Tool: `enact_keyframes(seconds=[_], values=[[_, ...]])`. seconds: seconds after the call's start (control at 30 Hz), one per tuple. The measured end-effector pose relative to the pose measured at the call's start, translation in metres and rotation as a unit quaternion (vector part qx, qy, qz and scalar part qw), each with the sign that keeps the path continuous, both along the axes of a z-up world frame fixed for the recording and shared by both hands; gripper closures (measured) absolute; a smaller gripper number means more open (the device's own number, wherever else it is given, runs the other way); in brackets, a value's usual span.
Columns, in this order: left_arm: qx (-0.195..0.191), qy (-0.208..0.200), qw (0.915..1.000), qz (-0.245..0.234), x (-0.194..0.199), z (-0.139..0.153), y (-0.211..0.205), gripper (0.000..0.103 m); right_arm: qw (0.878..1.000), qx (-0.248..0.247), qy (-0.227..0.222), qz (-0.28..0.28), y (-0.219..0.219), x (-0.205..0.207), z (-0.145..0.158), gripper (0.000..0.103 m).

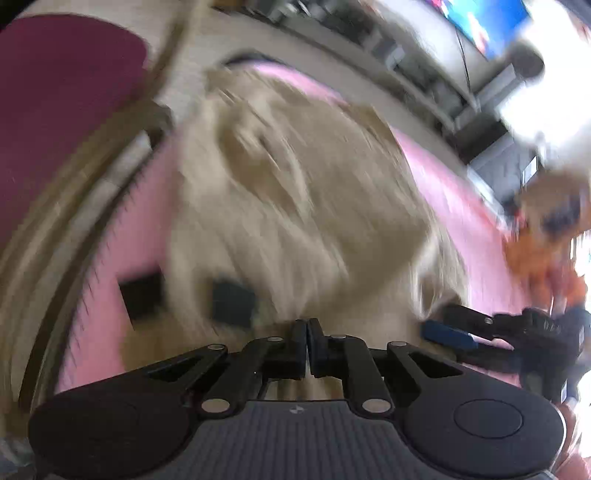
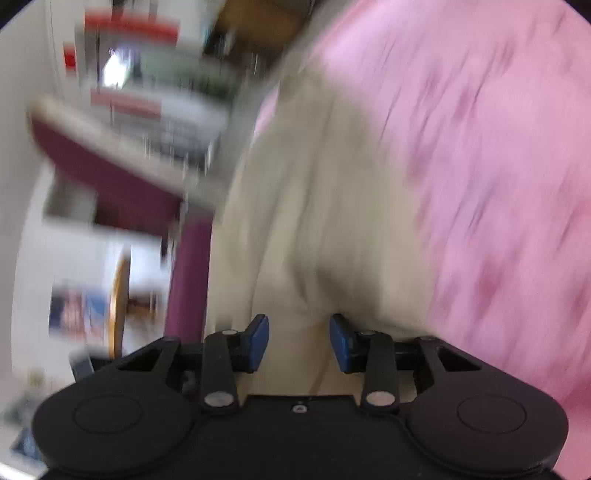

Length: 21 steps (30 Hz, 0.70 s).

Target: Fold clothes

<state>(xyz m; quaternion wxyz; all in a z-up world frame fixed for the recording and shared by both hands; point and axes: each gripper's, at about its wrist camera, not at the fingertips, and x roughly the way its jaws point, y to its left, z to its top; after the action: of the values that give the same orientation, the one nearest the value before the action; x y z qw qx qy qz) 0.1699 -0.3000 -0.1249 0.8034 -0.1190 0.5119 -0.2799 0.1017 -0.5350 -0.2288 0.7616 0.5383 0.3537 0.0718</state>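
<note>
Matt beige cloth garment [image 1: 295, 192]

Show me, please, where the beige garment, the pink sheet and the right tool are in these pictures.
beige crumpled fabric garment [image 1: 295, 192]: left wrist view, its middle.
pink cloth sheet [image 2: 498, 147]: right wrist view, bare area.
right tool [image 2: 299, 343]: right wrist view, midway between its blue fingertips.

Bright daylight, heavy motion blur

A home living room: lit television [image 1: 487, 22], pink bedspread [image 2: 498, 166], cluttered shelves [image 2: 155, 92].
</note>
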Motion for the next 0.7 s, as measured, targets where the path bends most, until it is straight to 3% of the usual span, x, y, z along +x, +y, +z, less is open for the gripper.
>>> enact_keyframes(seconds=[0.03,0.07,0.13,0.2,0.3,0.37,0.43,0.53,0.57,0.6,0.67,0.7], values=[[0.006,-0.019,0.9994,0.027,0.004,0.006,0.004,0.092,0.999,0.005,-0.004,-0.037,-0.013,0.000,-0.002,0.070],[0.021,-0.045,0.9972,0.055,0.005,0.014,0.007,0.099,0.998,0.006,-0.007,-0.068,-0.024,0.001,-0.001,0.073],[0.029,-0.083,0.9925,0.085,0.007,0.031,0.012,0.097,0.995,-0.022,-0.010,-0.097,-0.034,0.002,0.012,0.072],[-0.011,-0.089,0.9950,0.045,0.004,0.047,0.012,0.094,0.994,-0.052,-0.023,-0.089,-0.038,0.007,0.033,0.067],[-0.047,-0.096,0.9912,-0.078,-0.009,0.057,-0.018,0.082,0.997,-0.061,-0.039,-0.020,-0.026,0.029,0.052,0.063],[-0.033,-0.098,0.9851,-0.137,-0.014,0.053,-0.048,0.080,0.997,-0.066,-0.039,0.031,-0.007,0.052,0.055,0.057],[0.010,-0.113,0.9824,-0.148,-0.011,0.042,-0.072,0.080,0.993,-0.070,-0.038,0.082,0.012,0.074,0.058,0.053],[0.050,-0.113,0.9872,-0.101,0.022,0.021,-0.073,0.080,0.985,-0.075,-0.034,0.153,0.039,0.108,0.059,0.053],[0.058,-0.107,0.9896,-0.077,0.036,0.013,-0.067,0.083,0.985,-0.073,-0.023,0.153,0.042,0.118,0.048,0.051],[0.056,-0.105,0.9920,-0.043,0.048,0.008,-0.057,0.091,0.988,-0.074,-0.012,0.138,0.040,0.125,0.036,0.050],[0.046,-0.108,0.9923,0.038,0.065,0.005,-0.031,0.091,0.994,-0.060,-0.016,0.088,0.026,0.123,0.019,0.062],[0.052,-0.122,0.9877,0.083,0.068,0.008,-0.018,0.091,0.997,-0.048,-0.026,0.056,0.016,0.118,0.013,0.064]])
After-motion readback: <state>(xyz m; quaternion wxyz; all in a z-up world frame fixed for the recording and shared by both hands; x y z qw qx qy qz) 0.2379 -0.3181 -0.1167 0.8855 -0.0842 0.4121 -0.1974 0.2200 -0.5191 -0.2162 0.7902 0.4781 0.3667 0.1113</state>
